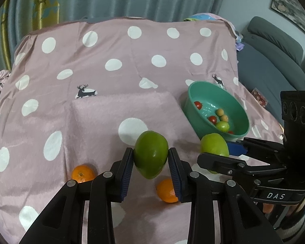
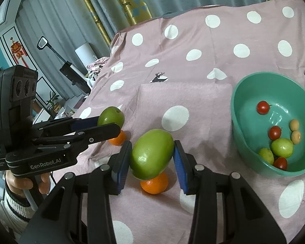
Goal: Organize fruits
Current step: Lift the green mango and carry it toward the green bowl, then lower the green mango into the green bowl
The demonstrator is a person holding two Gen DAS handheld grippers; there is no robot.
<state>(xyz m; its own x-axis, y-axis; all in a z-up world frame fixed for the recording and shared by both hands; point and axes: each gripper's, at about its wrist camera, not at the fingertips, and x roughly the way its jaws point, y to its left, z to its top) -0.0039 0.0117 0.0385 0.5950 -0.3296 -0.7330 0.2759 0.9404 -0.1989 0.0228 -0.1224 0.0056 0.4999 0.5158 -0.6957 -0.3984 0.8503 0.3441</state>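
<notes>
My left gripper (image 1: 150, 157) is shut on a green mango (image 1: 150, 154) and holds it above the pink dotted cloth; it also shows in the right wrist view (image 2: 109, 122). My right gripper (image 2: 153, 156) is shut on a second green mango (image 2: 152, 154), also seen in the left wrist view (image 1: 214, 146). Two oranges lie on the cloth: one (image 1: 83, 173) at the left, one (image 1: 166, 191) under the grippers, the latter also below my right mango (image 2: 154, 184). A green bowl (image 1: 195, 93) (image 2: 240, 105) at the right holds several small fruits.
A raised pink pad (image 1: 124, 109) lies under the cloth's middle. A grey sofa (image 1: 274, 46) stands to the right of the table. Curtains hang behind. A vacuum (image 2: 71, 69) and clutter stand to the left.
</notes>
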